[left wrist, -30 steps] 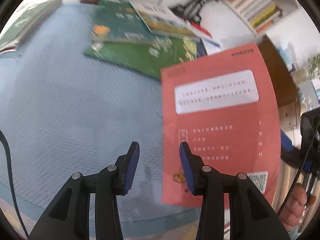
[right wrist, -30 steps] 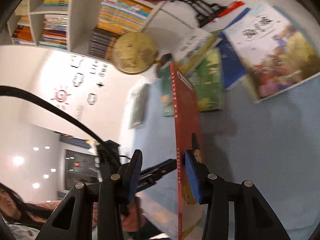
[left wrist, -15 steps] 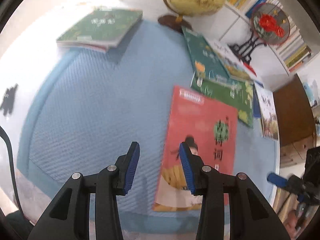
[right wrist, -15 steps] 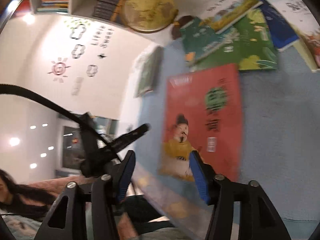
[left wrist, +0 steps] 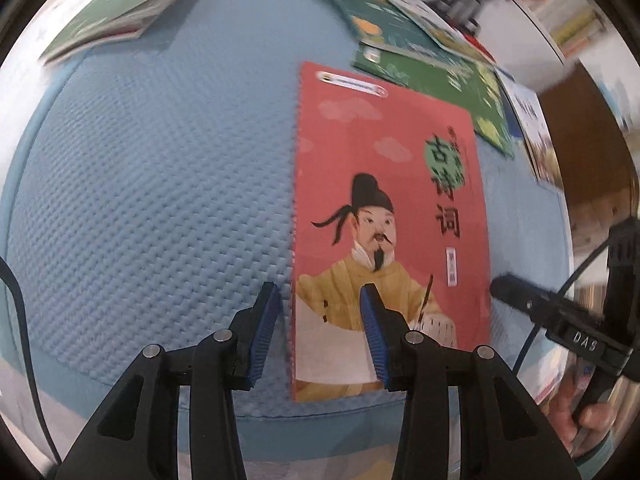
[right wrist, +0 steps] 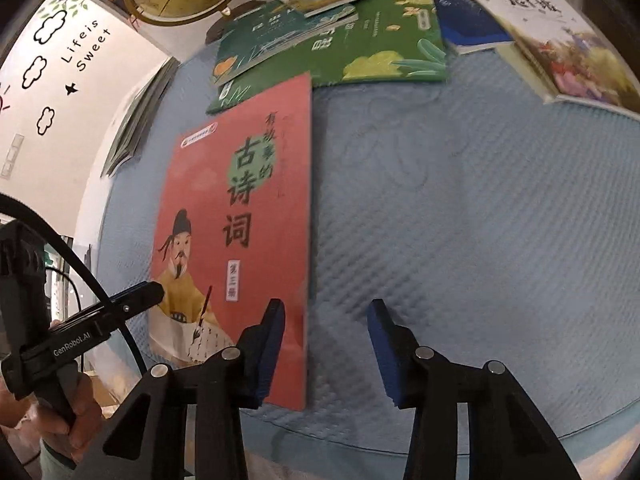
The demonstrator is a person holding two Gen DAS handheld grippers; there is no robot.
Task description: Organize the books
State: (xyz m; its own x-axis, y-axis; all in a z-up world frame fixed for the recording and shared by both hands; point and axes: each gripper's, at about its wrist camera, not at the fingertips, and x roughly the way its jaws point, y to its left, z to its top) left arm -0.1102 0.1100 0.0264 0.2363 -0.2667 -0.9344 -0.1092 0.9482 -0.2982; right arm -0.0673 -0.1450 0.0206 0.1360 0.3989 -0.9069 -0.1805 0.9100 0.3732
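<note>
Blue quilted mat (right wrist: 460,208): carries every book in sight, so the sorting looks barely begun, with no neat stack formed yet. Books, from the biggest group down: an overlapping heap of green books (right wrist: 332,52), a dark blue one (right wrist: 464,20) and a picture book (right wrist: 568,44) along the far edge, a separate green book (left wrist: 120,4) at the far left corner, and one red poetry book (left wrist: 384,216) lying flat and face up at the near edge. Tongs: left gripper (left wrist: 320,336) and right gripper (right wrist: 326,350) both hang open over the red book's near corners, holding nothing.
</note>
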